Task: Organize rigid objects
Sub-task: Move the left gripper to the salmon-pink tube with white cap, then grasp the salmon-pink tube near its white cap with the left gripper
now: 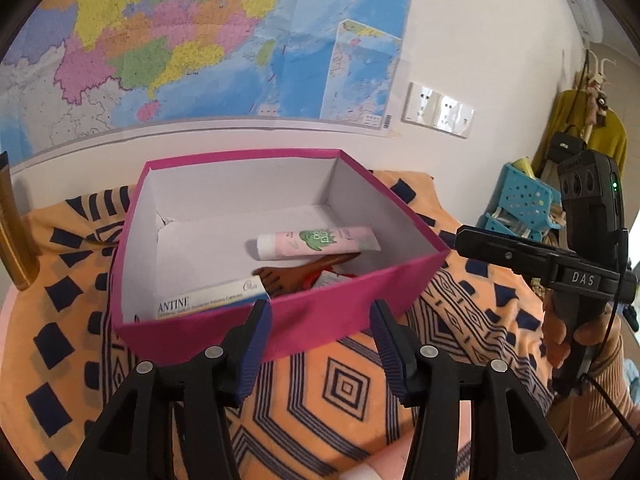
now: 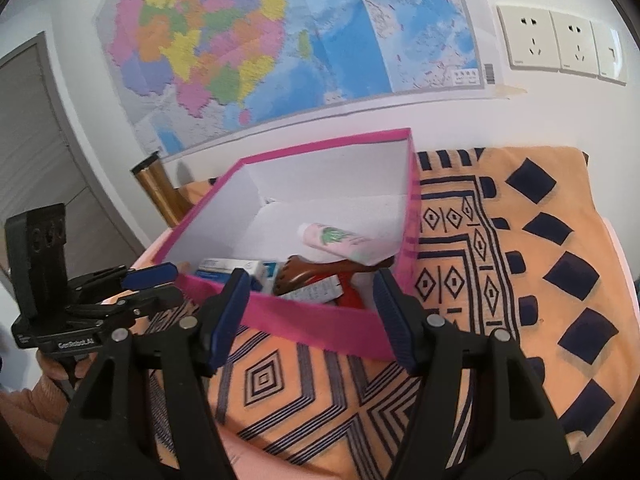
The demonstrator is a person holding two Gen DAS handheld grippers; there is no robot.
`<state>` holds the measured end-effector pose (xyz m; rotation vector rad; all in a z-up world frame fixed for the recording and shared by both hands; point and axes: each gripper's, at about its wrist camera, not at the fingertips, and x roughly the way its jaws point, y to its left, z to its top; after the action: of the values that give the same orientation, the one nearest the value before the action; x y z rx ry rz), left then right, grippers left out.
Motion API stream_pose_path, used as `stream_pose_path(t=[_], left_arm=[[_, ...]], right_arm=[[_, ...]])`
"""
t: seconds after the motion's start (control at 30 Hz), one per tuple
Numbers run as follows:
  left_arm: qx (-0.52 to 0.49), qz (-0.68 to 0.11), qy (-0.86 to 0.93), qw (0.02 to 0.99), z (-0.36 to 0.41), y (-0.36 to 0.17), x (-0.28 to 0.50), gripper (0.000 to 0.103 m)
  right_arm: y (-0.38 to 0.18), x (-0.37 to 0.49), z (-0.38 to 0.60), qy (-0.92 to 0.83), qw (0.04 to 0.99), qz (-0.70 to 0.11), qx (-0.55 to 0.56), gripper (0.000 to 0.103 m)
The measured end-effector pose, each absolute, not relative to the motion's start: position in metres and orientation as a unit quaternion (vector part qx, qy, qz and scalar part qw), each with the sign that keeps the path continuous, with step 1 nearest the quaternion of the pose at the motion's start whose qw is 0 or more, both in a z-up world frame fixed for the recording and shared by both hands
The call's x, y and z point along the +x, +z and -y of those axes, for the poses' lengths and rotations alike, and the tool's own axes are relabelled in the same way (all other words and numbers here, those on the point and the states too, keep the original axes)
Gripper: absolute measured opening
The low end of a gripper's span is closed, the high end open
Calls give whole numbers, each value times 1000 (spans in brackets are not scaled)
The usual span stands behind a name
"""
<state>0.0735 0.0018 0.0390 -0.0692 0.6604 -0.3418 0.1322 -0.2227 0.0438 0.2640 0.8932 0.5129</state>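
Observation:
A pink box [image 1: 320,320] with a white inside stands on the orange patterned cloth [image 1: 344,392]. In it lie a pink tube [image 1: 320,242], a brown wooden comb [image 1: 288,276], a white medicine carton [image 1: 208,300] and a red item [image 2: 350,296]. My left gripper [image 1: 320,320] is open and empty, just in front of the box's near wall. My right gripper [image 2: 310,292] is open and empty, over the box's near corner [image 2: 320,324]. The tube [image 2: 340,242], comb [image 2: 316,272] and carton [image 2: 232,270] also show in the right wrist view. The left gripper [image 2: 150,284] shows at left there.
A map [image 1: 180,48] hangs on the white wall behind, with wall sockets [image 2: 560,42] to the right. A gold post [image 1: 12,224] stands left of the box. A blue basket [image 1: 524,196] and hanging clothes [image 1: 576,128] are at far right.

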Motion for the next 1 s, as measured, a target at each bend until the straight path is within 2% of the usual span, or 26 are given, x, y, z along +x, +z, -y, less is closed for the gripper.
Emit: stream_pose_path(t=[0.2,0.63,1.0], left_arm=[[-29,-341,-175,923,-2,23,53,53],[-27,-420,-208,883,10,-30,13,53],[-40,-444,-223,867,17,-42,-5,53]], right_arm=[[43,101,220,275,850,-431,122,67],[-21,34,233,239,793,-541,144,67],[-26,6,236,231,784,-555,154,67]])
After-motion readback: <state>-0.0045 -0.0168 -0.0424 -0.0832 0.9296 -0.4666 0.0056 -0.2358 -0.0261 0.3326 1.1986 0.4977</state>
